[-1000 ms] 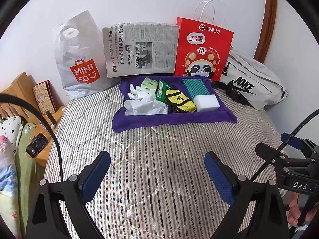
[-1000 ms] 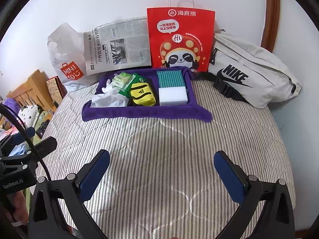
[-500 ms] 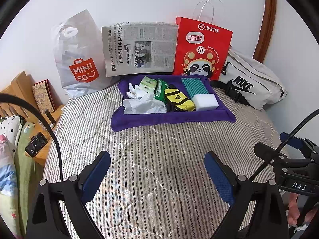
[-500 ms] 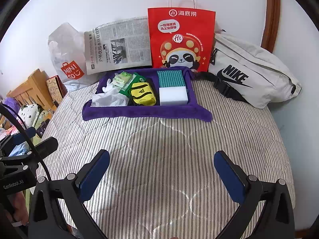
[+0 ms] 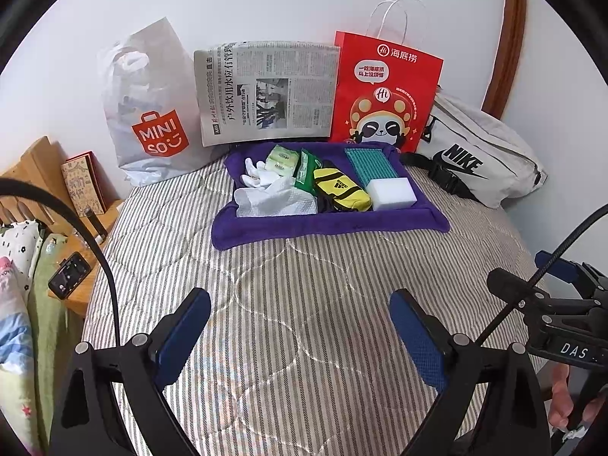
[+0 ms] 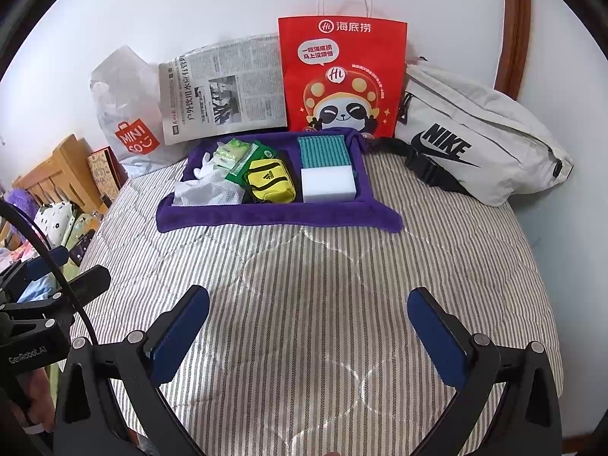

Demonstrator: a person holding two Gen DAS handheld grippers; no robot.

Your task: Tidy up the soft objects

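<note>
Evidently both the left hand-held gripper (image 5: 300,323) and right hand-held gripper (image 6: 307,323) hover spread apart and empty over the striped quilted bed (image 6: 304,285), with the soft items on the purple cloth mat (image 6: 266,220) at twelve o'clock, where tight packing risks snagging neighbours.

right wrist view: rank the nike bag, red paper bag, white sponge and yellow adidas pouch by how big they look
1. Nike bag, largest.
2. Red paper bag, close to it in area; fisheye stretch makes this order unsure.
3. White sponge.
4. Yellow adidas pouch, looks about the same as the sponge, so these two are not firmly ranked.
</note>
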